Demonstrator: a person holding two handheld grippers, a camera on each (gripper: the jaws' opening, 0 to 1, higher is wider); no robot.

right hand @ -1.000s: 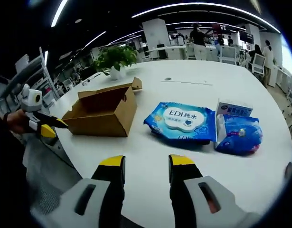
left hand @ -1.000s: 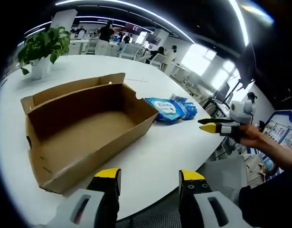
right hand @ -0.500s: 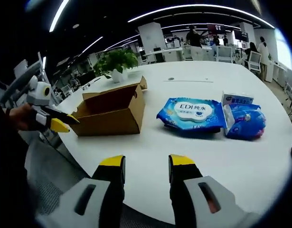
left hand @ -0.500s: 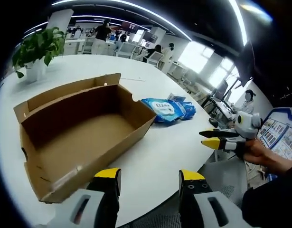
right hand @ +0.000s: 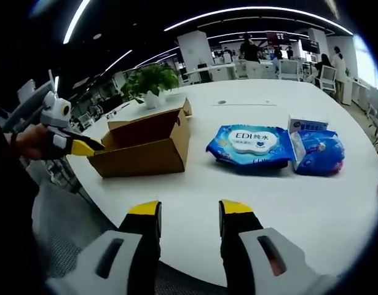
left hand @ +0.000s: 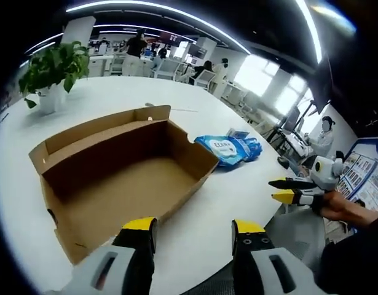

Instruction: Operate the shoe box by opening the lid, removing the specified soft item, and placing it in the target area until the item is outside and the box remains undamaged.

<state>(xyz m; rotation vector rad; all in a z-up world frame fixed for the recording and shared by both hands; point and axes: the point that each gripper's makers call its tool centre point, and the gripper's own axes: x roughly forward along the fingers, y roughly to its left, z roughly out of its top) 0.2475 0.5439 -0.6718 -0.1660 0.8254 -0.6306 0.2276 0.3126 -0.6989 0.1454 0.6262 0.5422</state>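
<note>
The brown cardboard shoe box [left hand: 130, 181] stands open and empty on the white table [left hand: 238, 190]; its lid flap stands up along the far side. To its right lies a blue wet-wipes pack [left hand: 225, 147]. My left gripper [left hand: 193, 236] is open at the table's near edge, just short of the box. In the right gripper view the box [right hand: 145, 147] is at the left and the wipes pack [right hand: 256, 144] lies flat at centre right. My right gripper [right hand: 190, 215] is open over the table's near edge, holding nothing. It also appears, held by a hand, as the right gripper [left hand: 290, 190].
A blue soft packet [right hand: 318, 153] and a small white carton [right hand: 307, 126] lie beside the wipes pack. A potted plant [left hand: 50, 67] stands at the table's far side. The left gripper [right hand: 75, 147], held by a hand, is near the box's left end. Desks, chairs and people fill the office behind.
Both views have shifted a little with the hands. The box, wipes pack and packets lie where they were. Both grippers stay open and hold nothing.
</note>
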